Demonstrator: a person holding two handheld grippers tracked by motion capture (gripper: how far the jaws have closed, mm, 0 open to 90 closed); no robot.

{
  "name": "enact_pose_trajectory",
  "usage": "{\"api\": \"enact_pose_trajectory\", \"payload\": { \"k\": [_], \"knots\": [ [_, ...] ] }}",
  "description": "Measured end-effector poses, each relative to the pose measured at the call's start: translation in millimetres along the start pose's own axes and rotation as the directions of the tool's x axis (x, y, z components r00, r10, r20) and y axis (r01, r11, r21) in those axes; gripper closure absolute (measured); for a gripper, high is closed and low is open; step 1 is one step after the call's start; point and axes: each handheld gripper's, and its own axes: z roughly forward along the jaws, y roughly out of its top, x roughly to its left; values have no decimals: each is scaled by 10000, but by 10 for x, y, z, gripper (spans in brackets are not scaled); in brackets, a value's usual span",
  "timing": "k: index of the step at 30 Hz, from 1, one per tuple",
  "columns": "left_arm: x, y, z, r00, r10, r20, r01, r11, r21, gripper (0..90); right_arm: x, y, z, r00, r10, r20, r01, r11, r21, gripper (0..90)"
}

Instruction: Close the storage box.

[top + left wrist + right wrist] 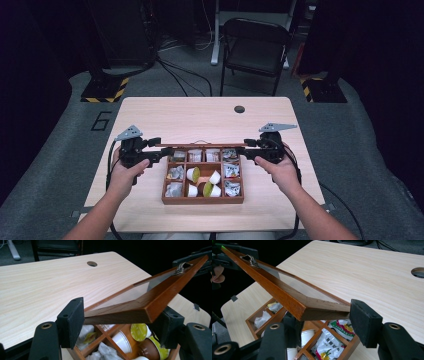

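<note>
Two grippers bracket one thing here: the glass-paned wooden lid (200, 145) of the compartment box (202, 200), raised off the box and hanging above its far edge, with its long axis running across the table from hand to hand. The left gripper (167, 152) has the lid's left end between its jaws; in the left gripper view that corner of the lid (140, 306) sits in the gap with one pad just touching the wood and the other standing a little off it, so the hold looks slack, though I cannot say for certain whether it is gripping. The right gripper (245, 145) takes the opposite end, and in the right gripper view the lid (294, 298) lies between the two pads, the far pad meeting its end face (the near pad is hidden behind the frame), which reads as the firmer clamp. Below, the box holds coffee pods (202, 182) in its middle cells and tea sachets (231, 171) around them. Since the lid spans both hands equally, neither is nearer; the next move, as I judge it, depends on both ends travelling together along the hinge side.
</note>
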Motion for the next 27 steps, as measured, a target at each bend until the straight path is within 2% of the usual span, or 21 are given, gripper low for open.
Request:
{"api": "enact_pose_trajectory", "payload": {
  "k": [8, 11, 15, 18, 23, 27],
  "knots": [
    [-94, -131, -96, 9999, -122, 25, 122, 9999, 26, 340, 82, -113, -48, 9999, -109, 64, 109, 9999, 4, 459],
    [-130, -198, -110, 9999, -160, -34, 161, 9998, 149, 340, 130, -178, -72, 9994, -327, 152, 327, 9995, -2, 462],
    [-164, -277, -127, 10000, -35, -74, 36, 9999, 146, 342, 175, -271, -94, 9987, -447, 235, 448, 9990, -36, 463],
    [-181, -344, -131, 9999, -83, -89, 84, 9999, 95, 343, 187, -345, -94, 9988, -454, 187, 456, 9989, -97, 463],
    [-218, -429, -136, 9998, 13, -209, -13, 10000, 8, 347, 185, -452, -90, 9999, -152, 47, 153, 9998, -151, 463],
    [-232, -474, -140, 9997, 25, -230, -23, 10000, 53, 347, 194, -505, -87, 9998, -173, 54, 174, 9998, -134, 465]
  ]
}}
